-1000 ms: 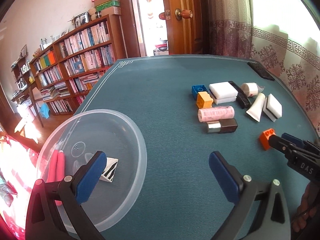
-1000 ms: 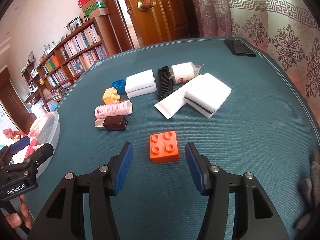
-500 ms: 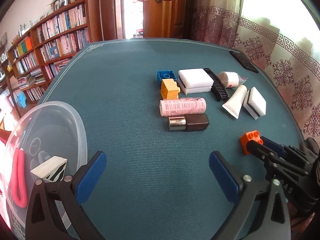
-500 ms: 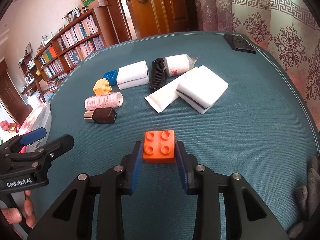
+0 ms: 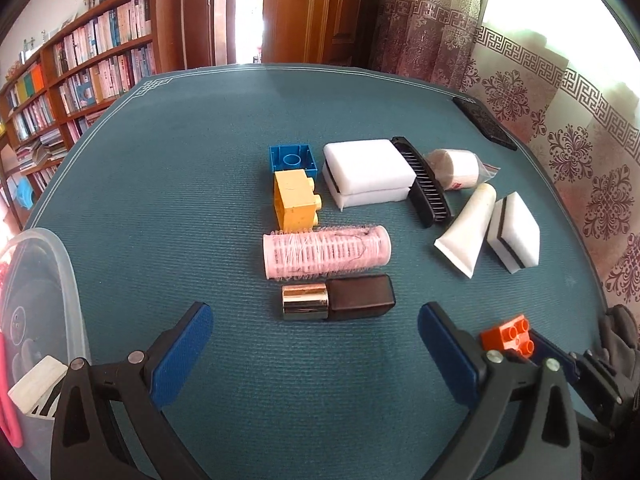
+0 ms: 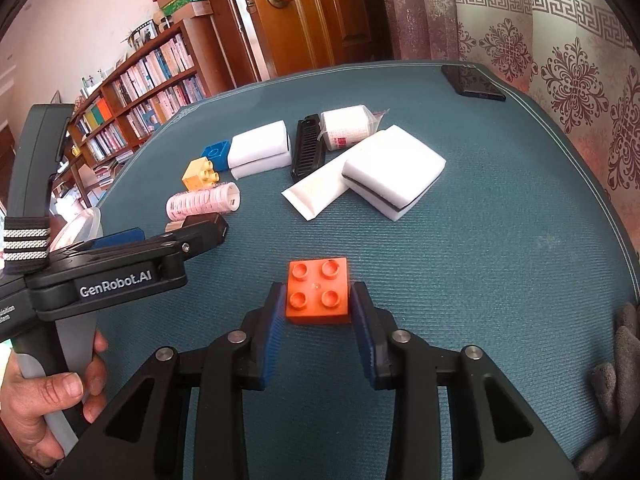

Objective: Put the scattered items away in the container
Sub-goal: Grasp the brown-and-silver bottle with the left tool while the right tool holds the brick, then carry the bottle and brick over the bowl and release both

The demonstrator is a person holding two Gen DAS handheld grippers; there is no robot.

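Since a second ago the right tongs have closed around the orange four-stud plastic brick, which then lay loose between spread fingers; now both blue pads press its sides and it is grasped, low over the teal ribbed table mat. Meanwhile the left tongs have swung away from the clear round plastic container, which now sits at their far left edge, with a pink loop and a white striped block inside. They remain spread wide, holding nothing. Just ahead of them lies the brown bottle with a gold cap, and beyond it the pink mesh hair roller, then the yellow brick and blue brick. Right of those lie white sponges, a black comb and a white tube.
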